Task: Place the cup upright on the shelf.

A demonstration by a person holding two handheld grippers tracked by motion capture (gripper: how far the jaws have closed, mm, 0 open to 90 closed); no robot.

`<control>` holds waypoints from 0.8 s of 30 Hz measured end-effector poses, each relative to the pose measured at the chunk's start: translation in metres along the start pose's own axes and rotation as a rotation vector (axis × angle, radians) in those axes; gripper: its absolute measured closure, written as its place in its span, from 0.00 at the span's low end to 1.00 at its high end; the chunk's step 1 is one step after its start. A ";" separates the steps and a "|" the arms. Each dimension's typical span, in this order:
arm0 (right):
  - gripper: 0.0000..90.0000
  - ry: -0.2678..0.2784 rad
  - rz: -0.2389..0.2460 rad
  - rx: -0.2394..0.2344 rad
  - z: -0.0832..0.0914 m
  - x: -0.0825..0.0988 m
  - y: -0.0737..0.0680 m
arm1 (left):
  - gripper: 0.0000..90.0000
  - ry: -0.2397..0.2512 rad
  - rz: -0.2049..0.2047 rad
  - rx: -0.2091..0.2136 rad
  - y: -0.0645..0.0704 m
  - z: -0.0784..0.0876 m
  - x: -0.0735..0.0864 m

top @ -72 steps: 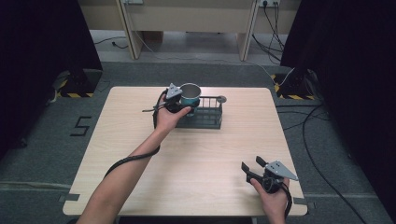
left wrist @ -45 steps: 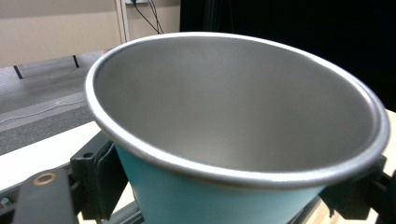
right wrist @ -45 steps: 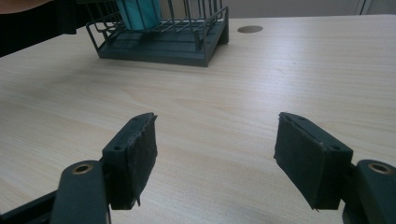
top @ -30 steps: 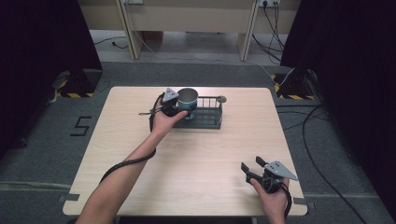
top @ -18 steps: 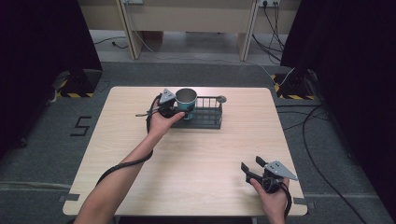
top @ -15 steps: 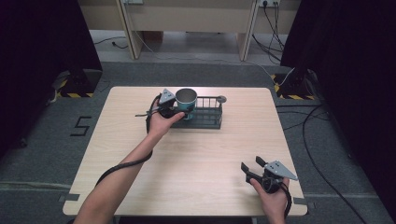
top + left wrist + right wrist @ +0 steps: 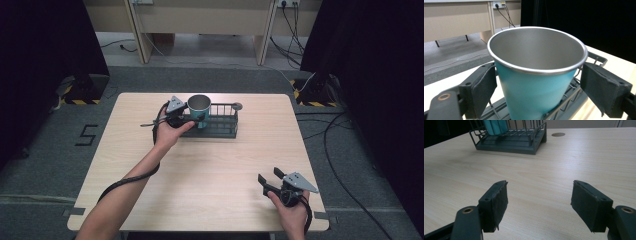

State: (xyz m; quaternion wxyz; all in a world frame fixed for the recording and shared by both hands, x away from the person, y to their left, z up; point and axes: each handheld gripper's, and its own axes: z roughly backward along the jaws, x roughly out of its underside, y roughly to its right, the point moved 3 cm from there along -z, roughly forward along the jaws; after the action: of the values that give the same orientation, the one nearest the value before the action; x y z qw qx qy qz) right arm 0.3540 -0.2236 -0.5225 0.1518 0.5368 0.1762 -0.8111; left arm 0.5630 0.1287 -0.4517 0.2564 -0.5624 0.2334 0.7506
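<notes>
A teal metal cup [image 7: 199,103] with a bare steel inside stands upright at the left end of a dark wire rack [image 7: 222,127] at the far middle of the table. My left gripper [image 7: 197,116] reaches in from the left, its pads pressed against both sides of the cup [image 7: 534,95] just under the rim, so it is shut on it. The cup's base sits at the rack's wires [image 7: 567,105]. My right gripper [image 7: 269,178] rests near the table's front right corner, open, with nothing between its pads [image 7: 495,202]. The right gripper view has the rack [image 7: 511,142] and the cup [image 7: 495,126] far ahead.
A light wooden table [image 7: 215,165] has a round grey grommet [image 7: 237,106] just behind the rack's right end. Cables trail from both grippers. Dark curtains stand at both sides, and desk legs and floor cables lie beyond the far edge.
My left gripper and the cup have shifted slightly left and toward me at the rack's left end. The right gripper has not moved.
</notes>
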 end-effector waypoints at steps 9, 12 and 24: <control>0.33 0.000 0.001 0.001 0.000 0.000 0.000 | 0.15 0.015 -0.005 0.033 0.006 0.015 0.001; 0.33 -0.001 0.001 0.001 0.000 0.000 0.000 | 0.15 0.019 -0.015 0.038 0.007 0.020 -0.001; 0.33 -0.002 0.004 0.002 0.000 0.000 0.000 | 0.16 0.020 -0.033 0.036 0.004 0.047 -0.001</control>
State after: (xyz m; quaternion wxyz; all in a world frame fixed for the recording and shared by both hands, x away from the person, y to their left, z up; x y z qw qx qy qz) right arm 0.3541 -0.2232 -0.5226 0.1529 0.5363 0.1742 -0.8116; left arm 0.5263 0.1556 -0.4383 0.2765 -0.5689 0.2399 0.7364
